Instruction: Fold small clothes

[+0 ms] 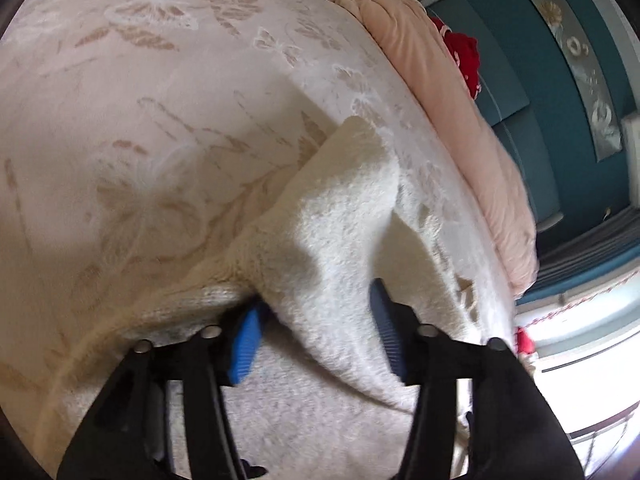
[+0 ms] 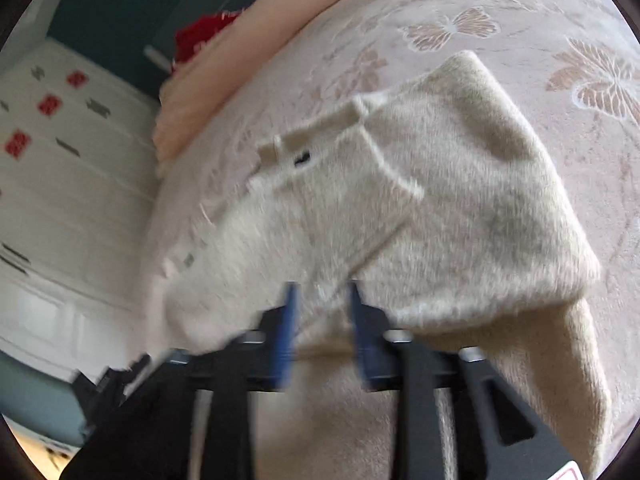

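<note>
beside fluffy garment (image 2: 460,200): pink pillow (image 2: 224,60), red cloth (image 2: 200,36).

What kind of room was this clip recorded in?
Most likely a bedroom: a bed with a butterfly-patterned bedspread, a folded pink quilt along its edge, and a teal wall behind. A fluffy cream garment lies on the bedspread.

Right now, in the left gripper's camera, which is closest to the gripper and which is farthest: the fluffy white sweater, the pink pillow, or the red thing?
1. Fluffy white sweater, right at the left gripper.
2. Pink pillow, along the bed's far right edge.
3. Red thing, behind the pillow, upper right.
</note>
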